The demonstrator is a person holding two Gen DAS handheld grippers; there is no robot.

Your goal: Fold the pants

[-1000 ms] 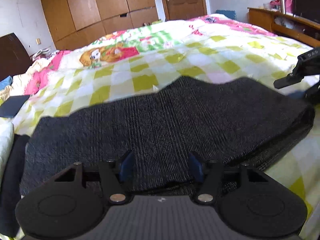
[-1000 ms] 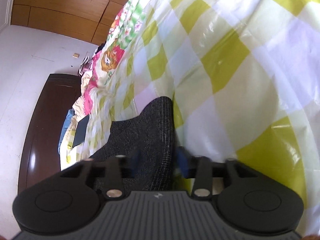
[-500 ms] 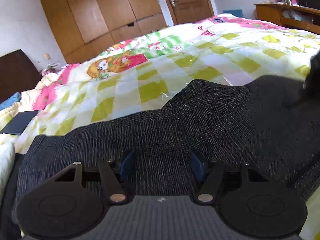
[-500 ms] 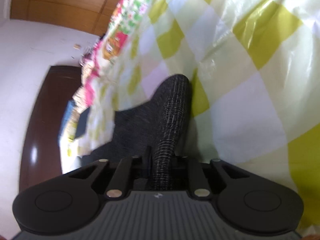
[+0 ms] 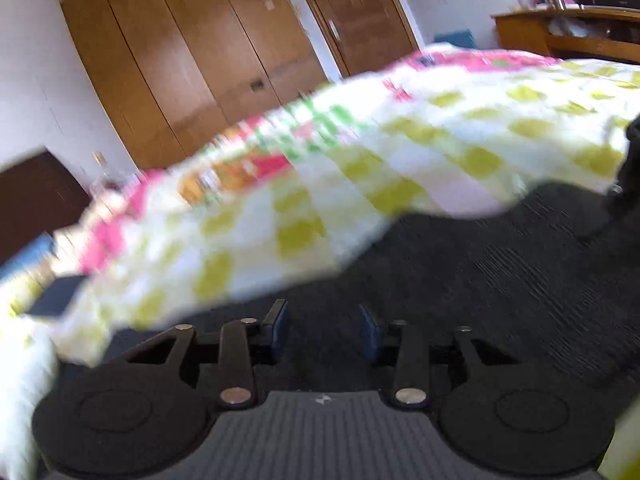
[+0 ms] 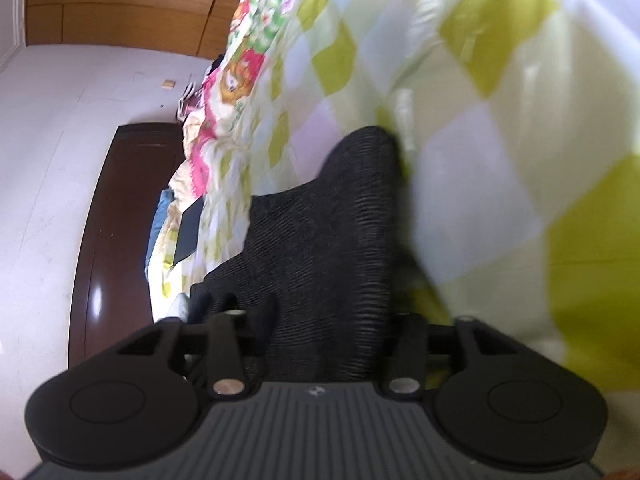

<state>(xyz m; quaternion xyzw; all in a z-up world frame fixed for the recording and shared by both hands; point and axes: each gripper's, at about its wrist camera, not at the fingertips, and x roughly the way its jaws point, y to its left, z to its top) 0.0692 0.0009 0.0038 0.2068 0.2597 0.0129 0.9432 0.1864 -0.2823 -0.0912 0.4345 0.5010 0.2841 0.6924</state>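
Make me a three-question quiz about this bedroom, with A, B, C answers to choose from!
1. Where do the dark pants lie?
A. on the floor
B. on a chair
C. on the checked bed cover

2. What colour are the squares on the bed cover?
A. yellow-green
B. blue
C. black

3. How are the wooden wardrobe doors?
A. wide open
B. shut
C. taken off

Answers:
1 C: the checked cover shows all around the dark cloth in both views.
2 A: yellow-green squares alternate with pale ones.
3 B: the panels sit flush side by side, with nothing of the inside showing.
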